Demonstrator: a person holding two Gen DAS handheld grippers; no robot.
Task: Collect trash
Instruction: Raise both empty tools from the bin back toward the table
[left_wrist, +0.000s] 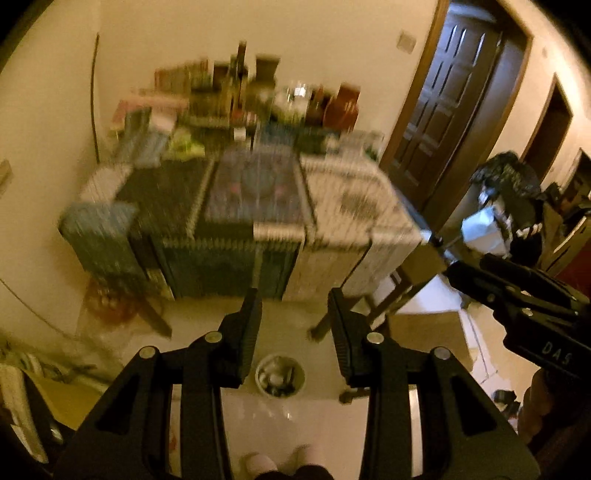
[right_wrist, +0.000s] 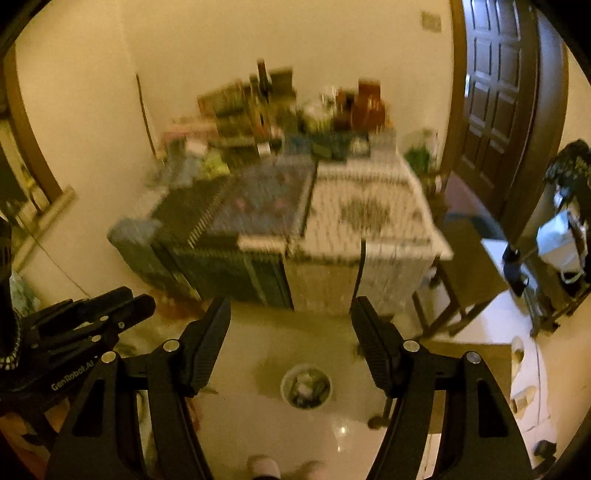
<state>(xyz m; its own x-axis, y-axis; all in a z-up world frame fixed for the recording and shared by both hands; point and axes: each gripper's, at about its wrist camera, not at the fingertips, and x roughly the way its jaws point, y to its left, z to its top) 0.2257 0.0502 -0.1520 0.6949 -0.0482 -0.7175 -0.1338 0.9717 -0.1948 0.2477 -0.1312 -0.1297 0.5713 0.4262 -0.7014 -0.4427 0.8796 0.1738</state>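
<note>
Nearest to us, at six o'clock in both wrist views, the pale toes of the person's slippers (left_wrist: 258, 463) stand on the glossy cream floor (right_wrist: 295, 435). We hold both tools well above that floor, angled downward.

The left gripper (left_wrist: 294, 306) has its ribbed black fingers (left_wrist: 245, 332) apart with nothing between them; the right gripper (right_wrist: 290, 314) likewise stands apart and empty. So we judge that no trash is in hand at the moment.

Just beyond the fingers, toward twelve o'clock, sits the small round pale waste bin (left_wrist: 280, 374), already holding crumpled scraps. It stands on the floor, apart from the draped table.

Further out at twelve o'clock is the tabletop (right_wrist: 369, 206) under dark and white patterned cloths, and its far edge against the wall is crowded with bottles, jars and boxes (right_wrist: 295, 110). Everything there is smeared by motion blur, so we cannot tell which items are trash.

The risks, as we judge them: reaching into that crowded back row could topple a bottle or jar, because the pieces stand close together. Catching the hanging cloth with a finger could drag things off the edge. The wooden chair (left_wrist: 424, 266) at two o'clock stands close to the right gripper's path. A light scrap released from this height could drift past the bin's small mouth.
</note>
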